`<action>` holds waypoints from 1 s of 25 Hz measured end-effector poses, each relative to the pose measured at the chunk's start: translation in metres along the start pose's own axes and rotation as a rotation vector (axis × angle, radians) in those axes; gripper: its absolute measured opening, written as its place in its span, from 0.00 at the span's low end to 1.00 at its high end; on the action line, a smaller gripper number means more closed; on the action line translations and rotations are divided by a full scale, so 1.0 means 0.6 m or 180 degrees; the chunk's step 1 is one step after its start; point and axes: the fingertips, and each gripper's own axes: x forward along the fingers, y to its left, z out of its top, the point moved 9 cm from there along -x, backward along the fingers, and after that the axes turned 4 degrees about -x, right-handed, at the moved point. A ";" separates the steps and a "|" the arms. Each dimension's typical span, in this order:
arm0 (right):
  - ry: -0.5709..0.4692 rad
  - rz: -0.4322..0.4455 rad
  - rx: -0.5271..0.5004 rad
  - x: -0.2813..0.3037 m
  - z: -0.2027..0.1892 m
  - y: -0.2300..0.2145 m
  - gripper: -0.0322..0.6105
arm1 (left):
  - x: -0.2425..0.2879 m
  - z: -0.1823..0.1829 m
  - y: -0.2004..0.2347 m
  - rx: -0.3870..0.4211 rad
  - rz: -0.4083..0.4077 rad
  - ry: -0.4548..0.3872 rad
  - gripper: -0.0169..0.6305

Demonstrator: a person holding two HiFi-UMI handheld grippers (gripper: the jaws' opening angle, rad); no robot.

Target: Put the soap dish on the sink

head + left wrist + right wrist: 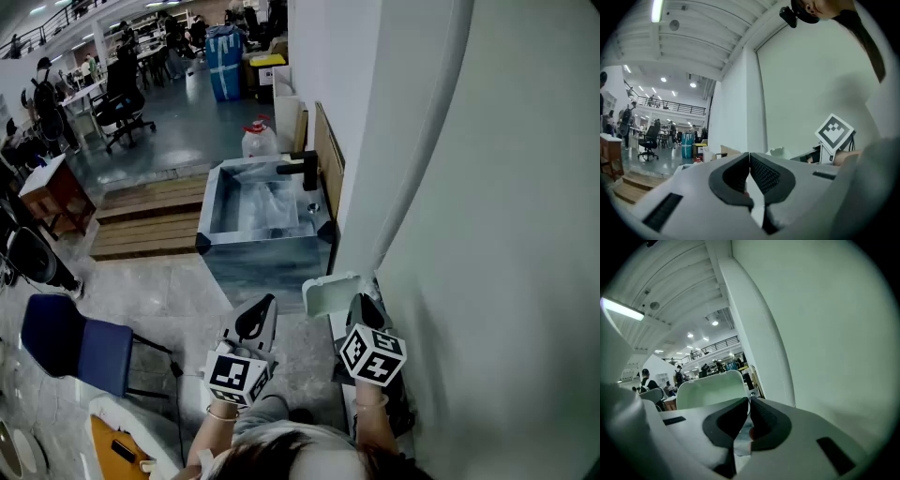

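The grey box-shaped sink [217, 202] stands ahead against the white wall, with a black faucet [302, 170] at its right rim. My right gripper [357, 302] is shut on the rim of the pale green soap dish [329, 292], holding it in the air short of the sink's near right corner. In the right gripper view the soap dish [710, 391] stands up just beyond the right gripper [749, 402]. My left gripper [266, 304] hangs beside it on the left, shut and empty. In the left gripper view the left gripper [749, 157] has its pads together.
A white wall [487, 234] runs close along my right. A clear bottle with a red cap [260, 139] stands behind the sink, and a wooden board [327, 155] leans on the wall. Wooden steps [150, 220] lie left of the sink, a blue chair [80, 343] nearer left.
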 end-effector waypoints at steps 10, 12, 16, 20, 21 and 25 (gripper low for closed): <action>-0.0016 -0.0035 0.0044 0.045 0.003 0.001 0.11 | 0.049 -0.001 0.026 -0.0044 -0.0087 -0.0018 0.04; -0.0022 -0.0044 0.0034 0.059 0.007 0.007 0.11 | 0.058 0.001 0.038 -0.0051 -0.0107 -0.0013 0.04; -0.0026 -0.0041 0.0017 0.097 0.011 0.017 0.11 | 0.081 -0.003 0.066 -0.0051 -0.0103 -0.0016 0.04; 0.0031 -0.0059 0.0012 0.131 0.008 0.030 0.11 | 0.096 -0.006 0.094 -0.0056 -0.0114 0.0013 0.04; 0.0044 -0.0057 0.0012 0.140 0.009 0.034 0.11 | 0.101 -0.007 0.101 -0.0066 -0.0118 0.0031 0.04; 0.0089 -0.0046 -0.0035 0.179 0.012 0.046 0.11 | 0.125 -0.012 0.130 -0.0107 -0.0112 0.0037 0.04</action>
